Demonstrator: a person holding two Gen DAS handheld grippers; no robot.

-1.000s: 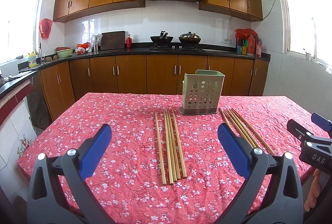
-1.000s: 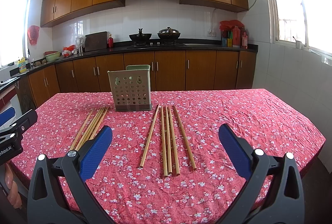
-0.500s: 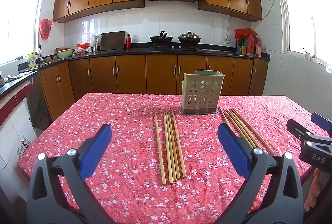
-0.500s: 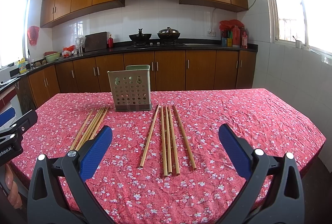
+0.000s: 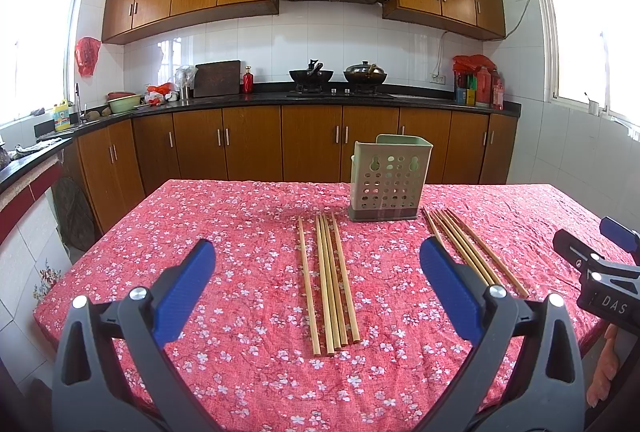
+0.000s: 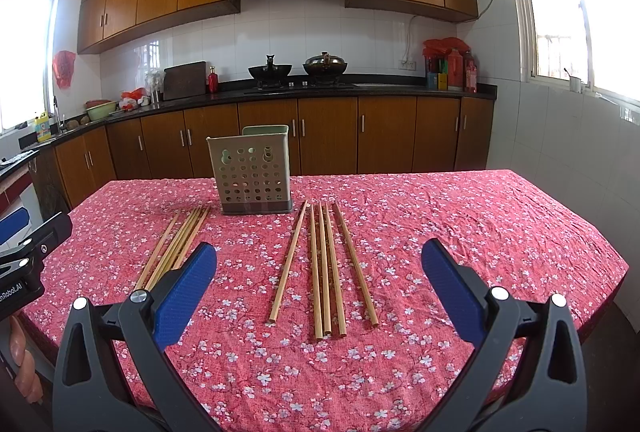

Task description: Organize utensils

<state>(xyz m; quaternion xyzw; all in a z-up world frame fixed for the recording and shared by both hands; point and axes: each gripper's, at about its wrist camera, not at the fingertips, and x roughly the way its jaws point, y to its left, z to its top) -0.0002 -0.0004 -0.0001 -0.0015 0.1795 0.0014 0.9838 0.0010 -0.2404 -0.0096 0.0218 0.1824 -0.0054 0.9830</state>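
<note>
1. Two groups of long thin bamboo chopsticks lie flat on the tabletop, covered in a red cloth with white blossoms (image 5: 224,232), their far ends pointing toward the holder.
2. Left group of chopsticks (image 5: 330,280): directly ahead of the left claw. One stick sits slightly apart on the left, the rest nearly touching, roughly parallel. Same group seen from the right wrist view (image 6: 176,246), partly hidden behind that claw's left finger.
3. Right group of chopsticks (image 6: 326,266): ahead of the right claw. The leftmost stick angles away, three lie close together, one sits apart on the right. Seen from the left wrist view (image 5: 472,248), fanned slightly.
4. Pale green perforated plastic utensil holder (image 5: 390,177) stands upright beyond the sticks, between the two groups' far ends. No sticks visible in it (image 6: 253,167).
5. Left claw (image 5: 316,292): blue-padded fingers wide apart, holding nothing, above the tabletop's near edge.
6. Right claw (image 6: 318,292): fingers wide apart, holding nothing, short of the sticks' near ends.
7. Background: brown wooden kitchen cabinets (image 5: 248,147), well apart from the tabletop.
</note>
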